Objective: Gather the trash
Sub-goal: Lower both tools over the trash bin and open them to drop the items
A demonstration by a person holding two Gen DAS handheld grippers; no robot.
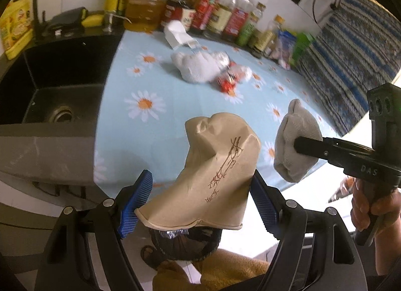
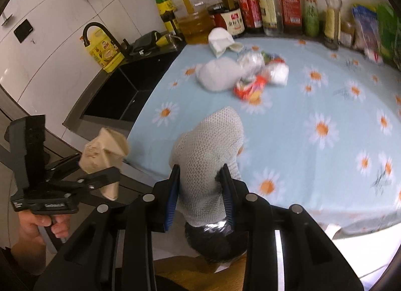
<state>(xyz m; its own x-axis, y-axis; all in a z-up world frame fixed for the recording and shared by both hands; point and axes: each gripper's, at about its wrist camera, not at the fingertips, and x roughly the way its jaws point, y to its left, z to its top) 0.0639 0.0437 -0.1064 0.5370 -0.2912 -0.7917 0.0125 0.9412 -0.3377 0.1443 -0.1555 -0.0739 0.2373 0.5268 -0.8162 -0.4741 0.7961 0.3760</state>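
The left gripper [image 1: 200, 198] holds a tan paper [image 1: 215, 175], its fingers [image 1: 136, 200] pinching it at the tabletop [image 1: 150, 125] edge, right of the sink [image 1: 50, 82]. The right gripper [image 2: 200, 195] has its fingers [image 2: 173, 198] clamped on a grey cloth [image 2: 210, 155] over the same edge. More trash [image 2: 240, 75] lies farther back on the tabletop, near the bottles [image 2: 265, 2].

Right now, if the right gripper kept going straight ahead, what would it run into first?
The right gripper already holds a grey cloth wad, so that leads. Beyond it, probably the flowered tablecloth, then the trash pile farther back, though depth is hard to judge.
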